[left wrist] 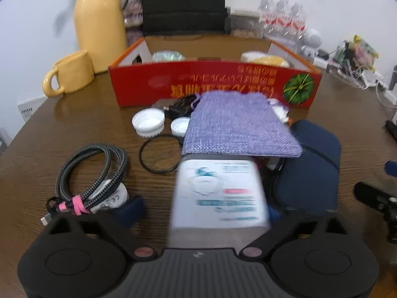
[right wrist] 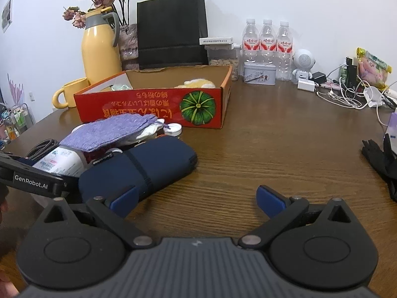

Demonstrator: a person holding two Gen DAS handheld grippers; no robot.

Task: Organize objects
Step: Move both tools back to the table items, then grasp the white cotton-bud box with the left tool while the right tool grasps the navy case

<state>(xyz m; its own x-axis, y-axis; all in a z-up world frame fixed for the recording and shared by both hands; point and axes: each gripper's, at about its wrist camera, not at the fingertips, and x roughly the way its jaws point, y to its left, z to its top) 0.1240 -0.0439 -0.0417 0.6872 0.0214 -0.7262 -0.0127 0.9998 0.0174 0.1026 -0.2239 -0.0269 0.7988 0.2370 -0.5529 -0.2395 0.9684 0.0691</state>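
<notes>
Brown wooden table (right wrist: 273,144) carries clutter before the red box (right wrist: 153,106); left hand-held gripper (left wrist: 201,213) straddles the white packet (left wrist: 218,193), contact unclear, right hand-held gripper (right wrist: 198,201) open and empty; recommend a square, firm grip before lifting toward the box.

White box (left wrist: 218,193) blurred; print unreadable. It hid the left claw's right fingertip, so contact could not be judged. Purple pouch (left wrist: 238,124) covered small items beneath it. Red carton (left wrist: 213,84) wall hid most of its contents. Black glove (right wrist: 383,164) cut by frame edge.
</notes>
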